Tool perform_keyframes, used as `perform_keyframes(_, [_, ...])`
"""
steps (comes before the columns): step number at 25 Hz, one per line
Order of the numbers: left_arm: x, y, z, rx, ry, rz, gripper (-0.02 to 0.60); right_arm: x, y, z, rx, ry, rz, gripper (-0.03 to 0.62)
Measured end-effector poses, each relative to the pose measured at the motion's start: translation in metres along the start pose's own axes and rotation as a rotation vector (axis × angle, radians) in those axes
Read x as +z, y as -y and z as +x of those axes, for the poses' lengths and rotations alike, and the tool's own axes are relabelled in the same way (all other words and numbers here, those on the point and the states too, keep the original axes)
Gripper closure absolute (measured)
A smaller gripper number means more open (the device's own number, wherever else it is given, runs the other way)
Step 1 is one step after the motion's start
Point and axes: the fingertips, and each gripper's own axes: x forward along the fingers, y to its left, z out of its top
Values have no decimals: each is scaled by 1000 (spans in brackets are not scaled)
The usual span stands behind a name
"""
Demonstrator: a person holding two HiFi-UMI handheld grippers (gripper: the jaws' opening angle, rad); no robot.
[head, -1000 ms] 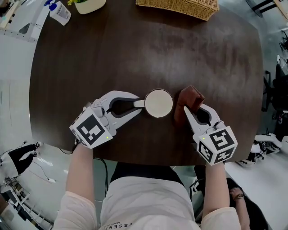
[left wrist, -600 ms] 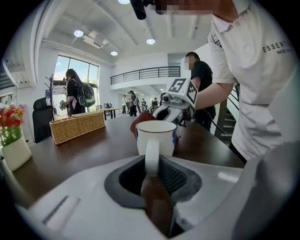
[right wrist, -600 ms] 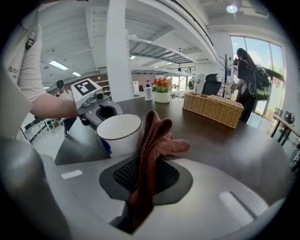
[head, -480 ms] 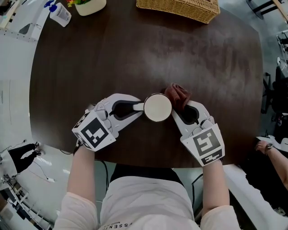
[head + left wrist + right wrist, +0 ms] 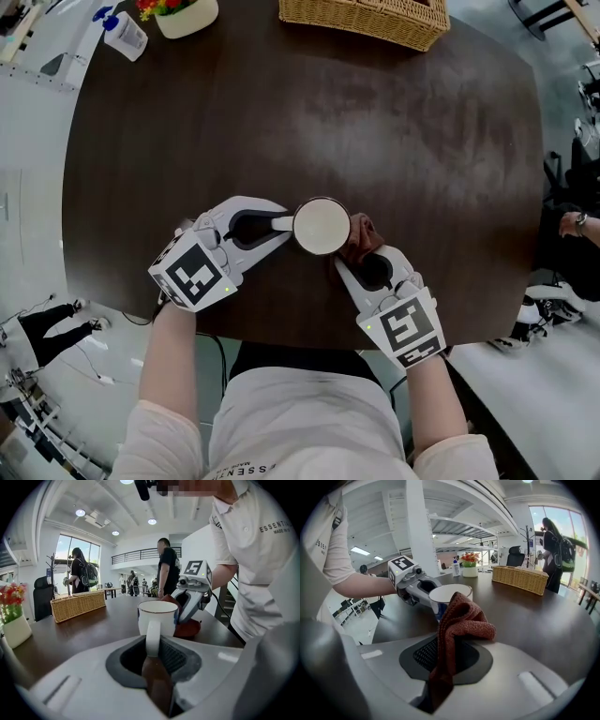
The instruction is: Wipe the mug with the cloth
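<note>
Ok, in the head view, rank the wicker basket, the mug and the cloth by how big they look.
1. wicker basket: largest, even though the top edge cuts it off.
2. mug.
3. cloth: smallest as seen, but partly hidden, so its full size is unsure.

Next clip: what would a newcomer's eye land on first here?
A white mug stands near the front edge of the dark table, its handle clamped in the left gripper. The right gripper, shut on a bunched reddish-brown cloth, holds it against the mug's right side.
</note>
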Motion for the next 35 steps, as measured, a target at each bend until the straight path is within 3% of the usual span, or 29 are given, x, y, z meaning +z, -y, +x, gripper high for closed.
perform_keyframes(5, [1, 3, 0, -22, 3, 24, 502, -9, -31, -1, 93, -18, -40, 511])
perform_keyframes(11, [1, 3, -2, -85, 7, 45, 502, -2, 30, -19, -19, -30, -62, 511])
perform_keyframes(17, [0, -2, -2, -164, -8, 67, 502, 46, 75, -2, 57, -15, -191, 511])
perform_keyframes(20, [-1, -4, -2, -197, -9, 67, 502, 79, 76, 18, 157, 22, -256, 511])
perform_keyframes(22, [-1, -5, -2, -214, -14, 70, 502, 97, 65, 30, 269, 49, -288, 511])
perform_keyframes(26, [0, -7, -2, -238, -10, 65, 502, 114, 45, 54, 473, 50, -271, 511])
perform_keyframes(35, [-1, -9, -4, -235, -7, 53, 500, 111, 21, 74, 705, -35, -246, 516])
